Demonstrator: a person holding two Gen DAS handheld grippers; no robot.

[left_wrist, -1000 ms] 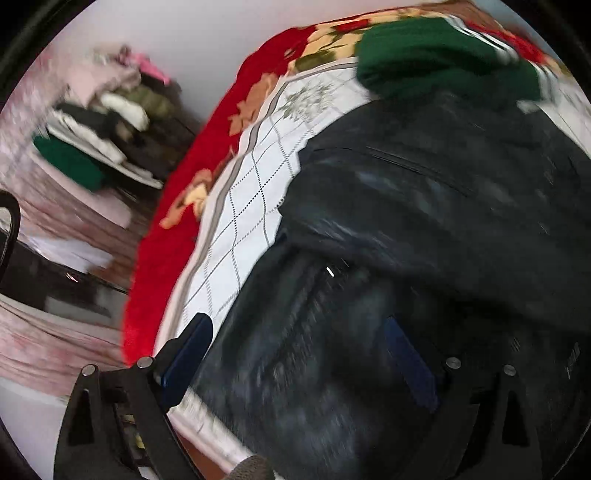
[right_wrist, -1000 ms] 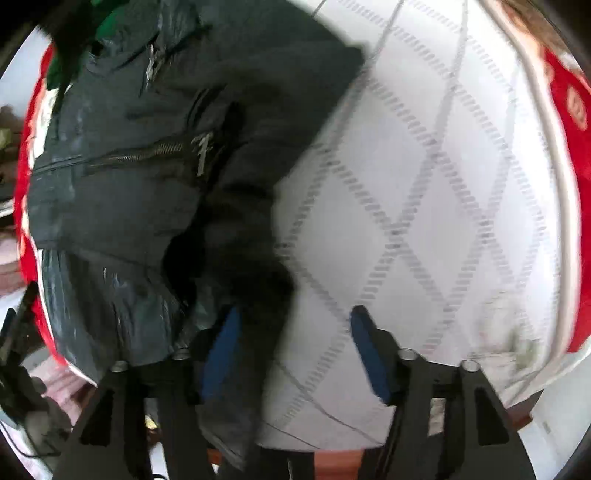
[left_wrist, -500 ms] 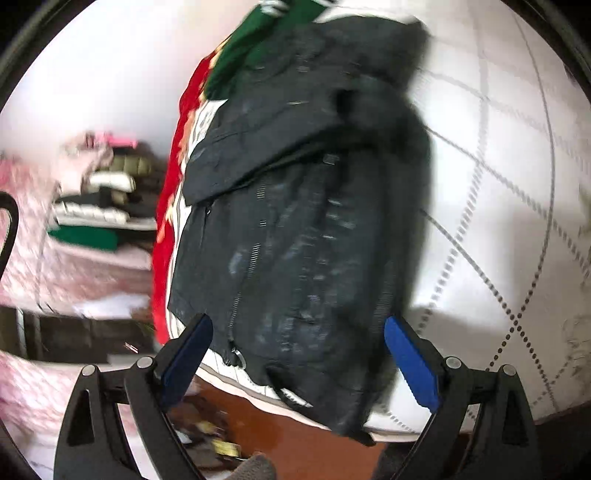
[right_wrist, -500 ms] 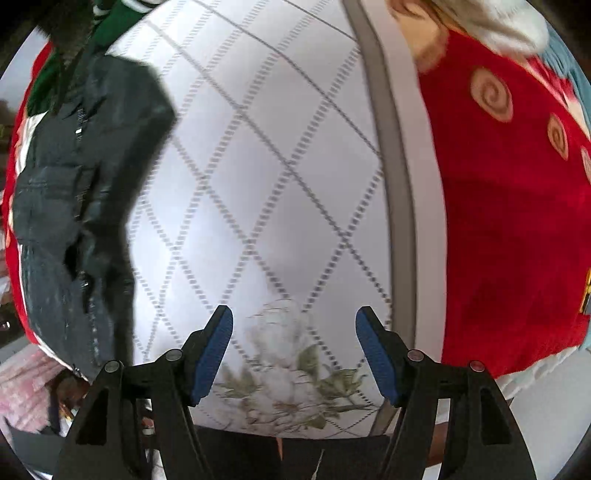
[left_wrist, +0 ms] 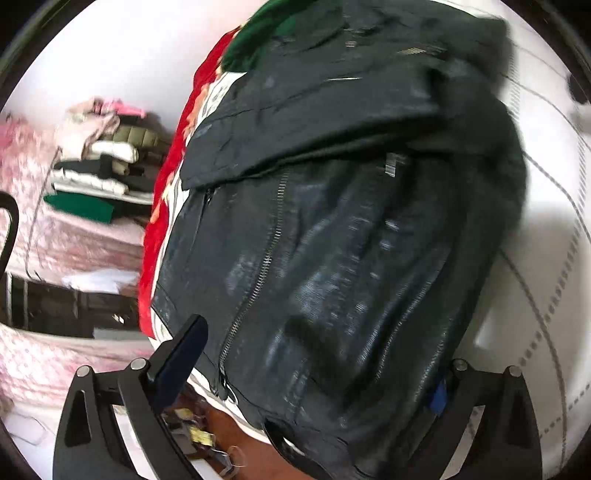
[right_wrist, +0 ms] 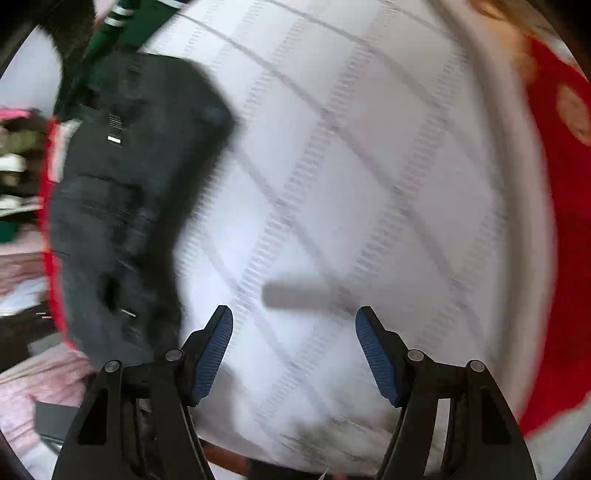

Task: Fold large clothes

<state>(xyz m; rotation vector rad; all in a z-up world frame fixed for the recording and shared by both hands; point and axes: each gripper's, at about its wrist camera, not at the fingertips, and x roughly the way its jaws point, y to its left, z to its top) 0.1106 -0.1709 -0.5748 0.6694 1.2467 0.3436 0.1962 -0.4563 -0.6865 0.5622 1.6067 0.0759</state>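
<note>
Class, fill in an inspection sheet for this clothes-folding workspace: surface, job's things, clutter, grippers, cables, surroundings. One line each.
Surface: bed under a white quilt with a dashed diamond pattern; red blanket at its edges.
Job's things: black jacket on the quilt, a flap folded across its upper part, hem at the bed's edge. Green garment beyond it.
Clutter: a blurred grey shape over the quilt, unidentifiable.
Grippers: left gripper open above the jacket's hem, contact unclear. Right gripper open over bare quilt, holding nothing.
Cables: nothing seen.
Surroundings: stack of folded clothes beside the bed; pink patterned fabric below it.
</note>
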